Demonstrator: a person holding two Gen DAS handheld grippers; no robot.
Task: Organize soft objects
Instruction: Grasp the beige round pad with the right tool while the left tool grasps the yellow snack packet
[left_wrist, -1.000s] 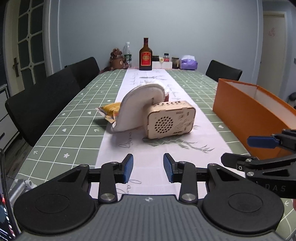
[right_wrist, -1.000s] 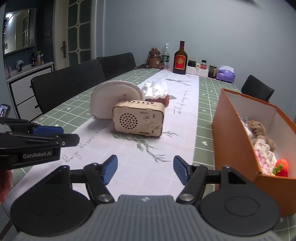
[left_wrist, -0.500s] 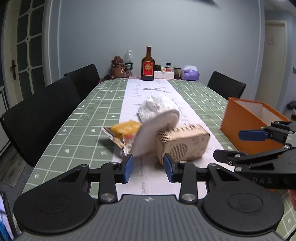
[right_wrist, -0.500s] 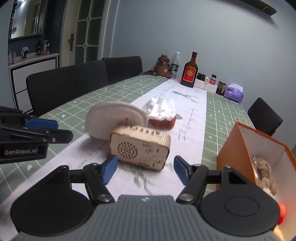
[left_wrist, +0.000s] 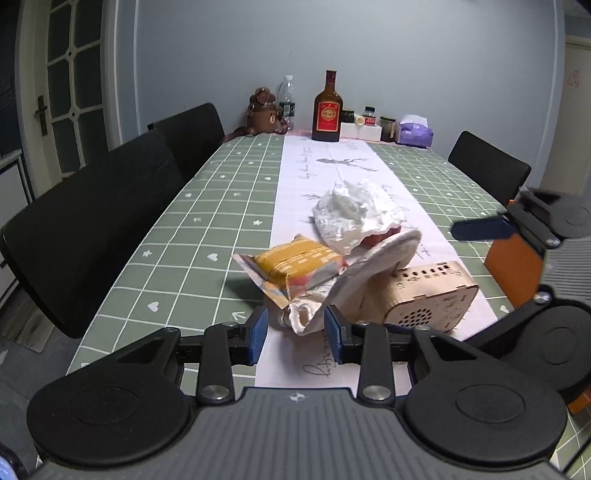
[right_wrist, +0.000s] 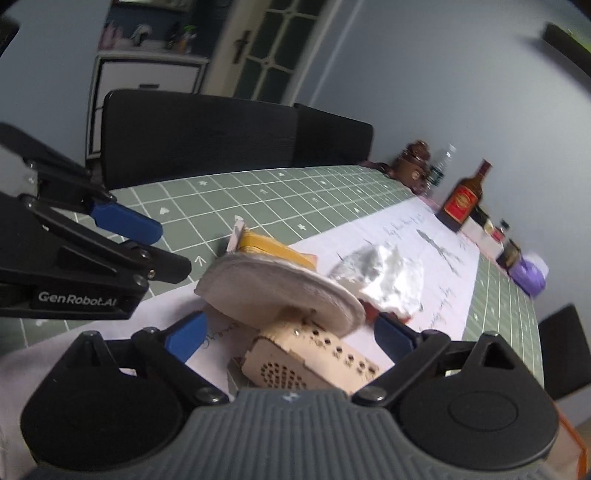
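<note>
A white soft pad (left_wrist: 369, 273) leans on a wooden speaker box (left_wrist: 424, 299) on the table runner; it also shows in the right wrist view (right_wrist: 280, 291). My left gripper (left_wrist: 295, 330) is open, its blue fingertips on either side of the pad's lower end. My right gripper (right_wrist: 290, 338) is open wide, above the wooden speaker box (right_wrist: 310, 362) with the pad just beyond. The orange box (left_wrist: 513, 269) stands at the right, mostly hidden behind the right gripper's body.
A yellow snack packet (left_wrist: 295, 266) and a crumpled white bag (left_wrist: 354, 214) over a red item lie behind the pad. A bottle (left_wrist: 327, 110), jars and a brown plush (left_wrist: 264, 116) stand at the far end. Black chairs (left_wrist: 110, 206) line the left side.
Both grippers moved forward and closer to the pile. The left gripper's fingertips now flank the pad's lower end; the right gripper tilted and hangs over the speaker box.
</note>
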